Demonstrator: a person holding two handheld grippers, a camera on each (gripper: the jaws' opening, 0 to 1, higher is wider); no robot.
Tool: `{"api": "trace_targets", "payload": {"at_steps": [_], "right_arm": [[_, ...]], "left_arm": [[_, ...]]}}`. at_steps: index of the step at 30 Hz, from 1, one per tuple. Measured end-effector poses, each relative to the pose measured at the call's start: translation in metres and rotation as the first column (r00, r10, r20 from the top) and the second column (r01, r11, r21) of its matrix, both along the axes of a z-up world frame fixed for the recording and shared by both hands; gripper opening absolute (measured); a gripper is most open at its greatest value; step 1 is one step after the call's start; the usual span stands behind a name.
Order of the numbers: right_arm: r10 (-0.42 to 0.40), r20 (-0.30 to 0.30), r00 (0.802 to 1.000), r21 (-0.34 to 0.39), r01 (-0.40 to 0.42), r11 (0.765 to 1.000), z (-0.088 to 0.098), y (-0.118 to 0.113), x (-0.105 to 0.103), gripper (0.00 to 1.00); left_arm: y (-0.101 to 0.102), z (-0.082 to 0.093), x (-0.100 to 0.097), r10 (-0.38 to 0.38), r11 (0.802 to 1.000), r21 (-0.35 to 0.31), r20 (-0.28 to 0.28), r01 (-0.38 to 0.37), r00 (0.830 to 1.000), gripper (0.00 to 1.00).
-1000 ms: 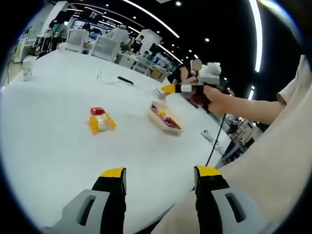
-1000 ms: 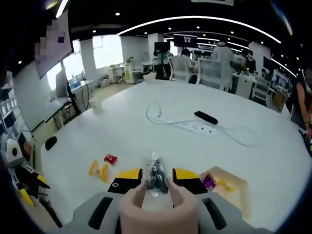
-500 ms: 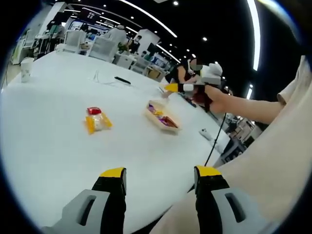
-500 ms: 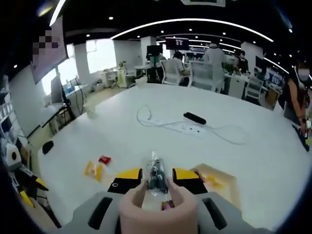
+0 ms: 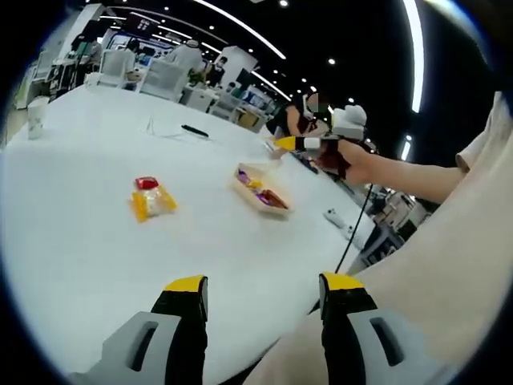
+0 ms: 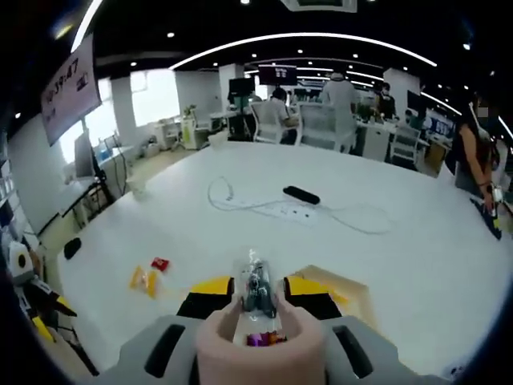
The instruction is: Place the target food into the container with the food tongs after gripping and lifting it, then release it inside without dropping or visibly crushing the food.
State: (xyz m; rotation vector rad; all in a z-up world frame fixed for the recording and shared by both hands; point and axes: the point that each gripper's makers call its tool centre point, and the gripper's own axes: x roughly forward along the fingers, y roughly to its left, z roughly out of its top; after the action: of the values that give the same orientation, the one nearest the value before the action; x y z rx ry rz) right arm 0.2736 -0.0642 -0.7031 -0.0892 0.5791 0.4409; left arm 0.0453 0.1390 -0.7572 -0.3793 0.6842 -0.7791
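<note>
Left gripper [image 5: 263,290]: jaws spread wide, nothing between them, hovering over the near edge of the white, smooth counter [image 5: 88,241]. The food packets [image 5: 148,198], yellow with one red, glossy wrappers, lie on the counter ahead and to the left of it, well apart. The container [image 5: 260,189], a shallow tan tray holding purple and yellow wrapped pieces, sits ahead, slightly right.

Right gripper [image 6: 256,293]: jaws close together, clamped on the food tongs [image 6: 256,290], a clear plastic pair with a pink handle end. The container's tan rim [image 6: 357,290] lies directly beneath and just beyond the jaws. Packets [image 6: 147,277] lie off to its left. A white power strip [image 6: 298,212] with cable lies farther ahead.
</note>
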Motion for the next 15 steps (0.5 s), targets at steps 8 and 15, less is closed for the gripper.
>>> {"api": "trace_targets", "payload": {"at_steps": [8,15], "right_arm": [[-0.03,0.005,1.0,0.0,0.03,1.0,0.0,-0.017,0.005,0.23],[-0.045,0.006,0.999,-0.002,0.045,0.999,0.001,-0.022,0.005,0.23]], "left_arm": [[-0.002,0.002,0.003,-0.016,1.0,0.003,0.006,0.016,1.0,0.55],[0.0,0.001,0.003,-0.02,1.0,0.006,0.004,0.02,1.0,0.55]]}}
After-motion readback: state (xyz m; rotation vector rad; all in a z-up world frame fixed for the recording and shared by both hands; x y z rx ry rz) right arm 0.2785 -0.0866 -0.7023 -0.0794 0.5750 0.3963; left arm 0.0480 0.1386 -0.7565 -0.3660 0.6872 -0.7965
